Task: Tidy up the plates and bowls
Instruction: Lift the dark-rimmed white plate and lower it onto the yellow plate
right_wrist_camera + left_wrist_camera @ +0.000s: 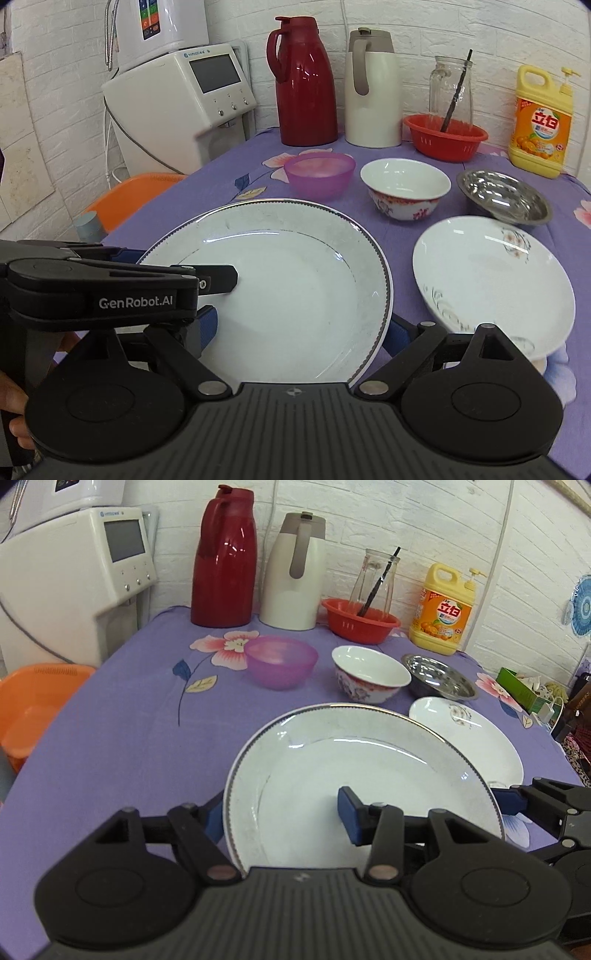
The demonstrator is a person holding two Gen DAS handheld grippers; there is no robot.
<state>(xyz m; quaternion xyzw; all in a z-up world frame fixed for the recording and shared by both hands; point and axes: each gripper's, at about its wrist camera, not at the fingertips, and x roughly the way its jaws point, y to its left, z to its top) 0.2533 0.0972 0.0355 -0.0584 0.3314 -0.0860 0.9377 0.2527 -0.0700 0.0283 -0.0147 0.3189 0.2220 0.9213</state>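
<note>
Together, both grippers' jaws straddle the large plate (369, 775) rim, spread, not clamping.

The right gripper (301, 334) straddles the near part of a large white plate (291, 291), one blue pad over the plate's inside, the other outside its right rim — whether either pad touches the rim cannot be told. From the left, the left gripper (225, 271) reaches in, one finger lying over the plate's left rim. Just right of this plate lies a smaller floral plate (491, 280). Behind them stand three bowls in a row: a purple bowl (319, 175), a white patterned bowl (404, 188) and a steel bowl (504, 197) — all on the purple tablecloth (236, 173).
</note>
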